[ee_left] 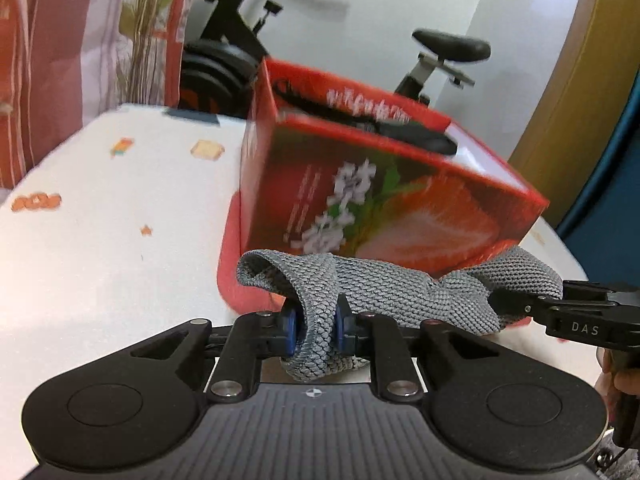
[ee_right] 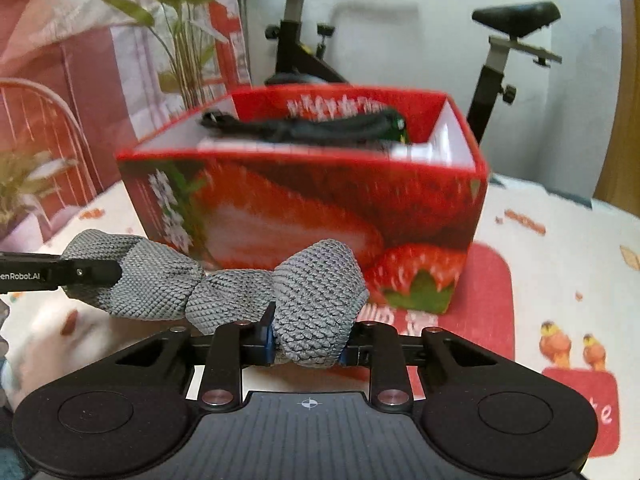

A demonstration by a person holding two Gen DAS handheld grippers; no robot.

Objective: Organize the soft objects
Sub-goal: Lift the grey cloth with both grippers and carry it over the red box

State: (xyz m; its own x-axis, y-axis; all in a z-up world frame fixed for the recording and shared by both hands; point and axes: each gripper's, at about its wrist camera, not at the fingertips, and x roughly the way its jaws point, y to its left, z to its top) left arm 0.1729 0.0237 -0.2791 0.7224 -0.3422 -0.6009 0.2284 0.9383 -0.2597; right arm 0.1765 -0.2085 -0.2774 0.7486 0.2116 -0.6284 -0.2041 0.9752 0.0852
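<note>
— Gripping what, those two?
— The left gripper (ee_left: 314, 328) and right gripper (ee_right: 306, 344) each pinch one end of a grey knitted band (ee_left: 384, 292), held above the white patterned tablecloth (ee_left: 112, 216).
— Behind it?
— A red strawberry box (ee_right: 320, 208) holding dark items, then an exercise bike (ee_right: 296, 40) by the wall. Both grippers tilt downward.

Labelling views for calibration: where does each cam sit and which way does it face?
Left wrist: on the left claw, facing forward and down over the table at the red box; its own claw is shut on one end of the grey knitted band, the right claw enters at right.
Right wrist: on the right claw, facing the same box; shut on the band's other end, left claw enters at left.
Shared: band, box, exercise bike, each other's claw.
</note>
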